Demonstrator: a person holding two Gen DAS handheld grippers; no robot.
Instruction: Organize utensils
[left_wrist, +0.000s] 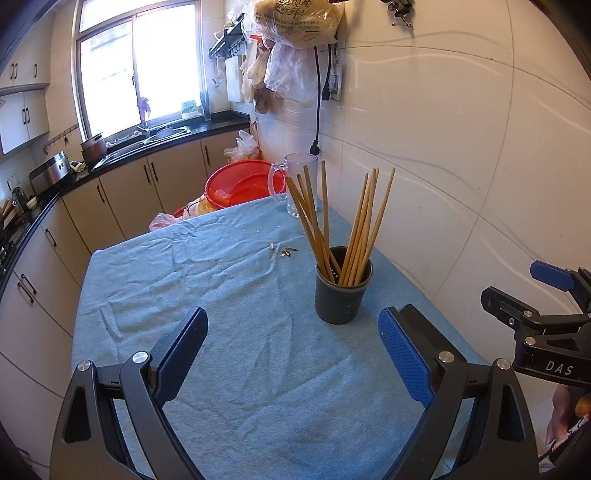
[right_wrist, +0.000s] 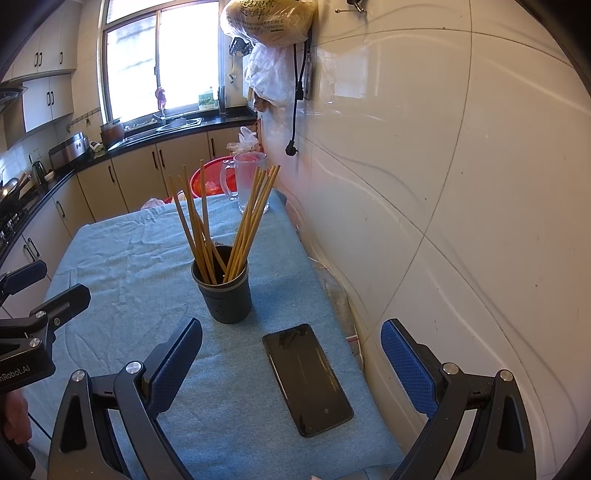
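Observation:
A dark round holder (left_wrist: 341, 295) (right_wrist: 225, 291) stands upright on the blue cloth (left_wrist: 221, 295) (right_wrist: 129, 258) with several wooden chopsticks (left_wrist: 332, 225) (right_wrist: 221, 221) fanned out of it. My left gripper (left_wrist: 291, 332) hovers open over the cloth, short of the holder and slightly left of it, with nothing between its fingers. My right gripper (right_wrist: 291, 343) is open too, nearer than the holder and to its right, above a black phone (right_wrist: 308, 378) lying flat. Each gripper shows at the edge of the other's view.
A clear glass mug (left_wrist: 297, 184) (right_wrist: 247, 181) stands at the table's far right corner. A tiled wall (left_wrist: 443, 166) runs close along the right edge. A red basket (left_wrist: 240, 184) sits beyond the table. Small bits (left_wrist: 286, 252) lie on the cloth. Cabinets line the left.

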